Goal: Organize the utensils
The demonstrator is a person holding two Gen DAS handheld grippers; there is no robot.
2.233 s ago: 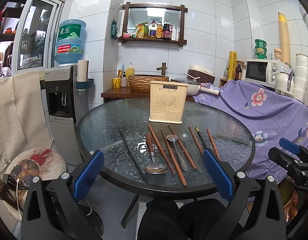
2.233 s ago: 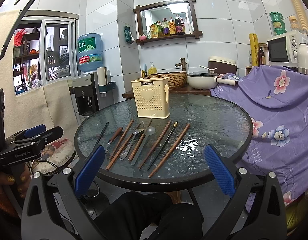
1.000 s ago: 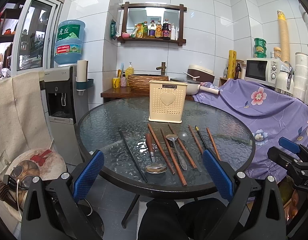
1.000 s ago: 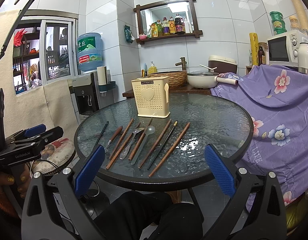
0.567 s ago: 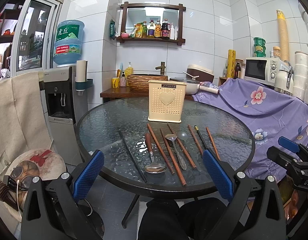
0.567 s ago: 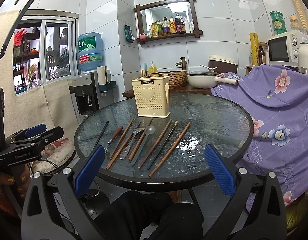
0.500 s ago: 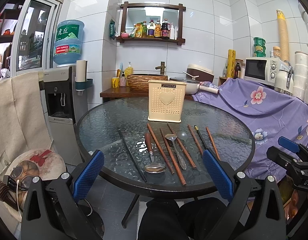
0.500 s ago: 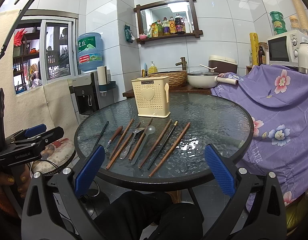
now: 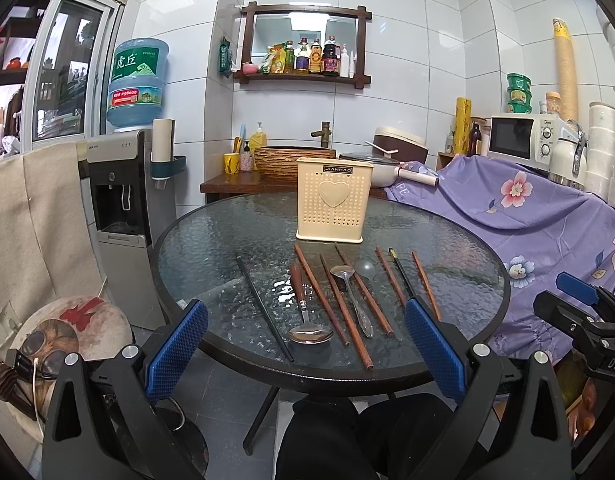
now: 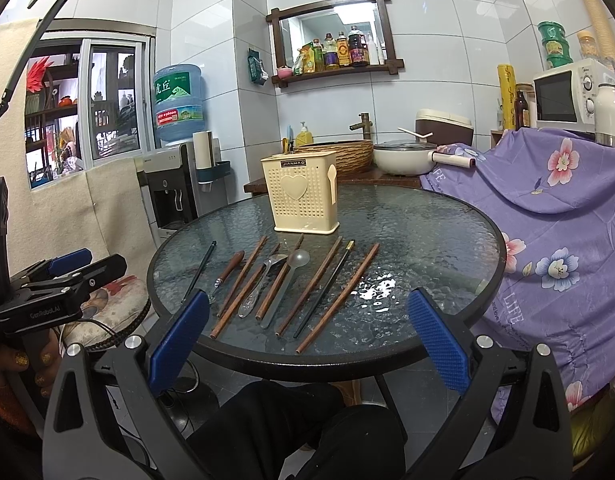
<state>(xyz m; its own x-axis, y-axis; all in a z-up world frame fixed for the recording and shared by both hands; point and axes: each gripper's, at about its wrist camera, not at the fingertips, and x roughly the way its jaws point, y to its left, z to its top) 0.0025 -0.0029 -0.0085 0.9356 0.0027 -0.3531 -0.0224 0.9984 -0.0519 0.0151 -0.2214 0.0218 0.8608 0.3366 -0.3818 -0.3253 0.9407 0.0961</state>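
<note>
Before the holder (image 9: 333, 204), chopsticks (image 9: 345, 305) and spoons (image 9: 307, 312) lie unsorted; left claw (image 9: 305, 346) and right claw (image 10: 307, 338) gape empty.

far left: water dispenser (image 9: 125, 216) with blue bottle (image 9: 136, 82) | far wall: wooden shelf (image 9: 303, 76) of sauce bottles | far centre: woven basin (image 9: 293, 160), white pot (image 10: 403, 156) | right: purple floral cloth (image 9: 519, 216) (draped), microwave (image 9: 517, 140) | near left: round stool (image 9: 73, 328)
</note>
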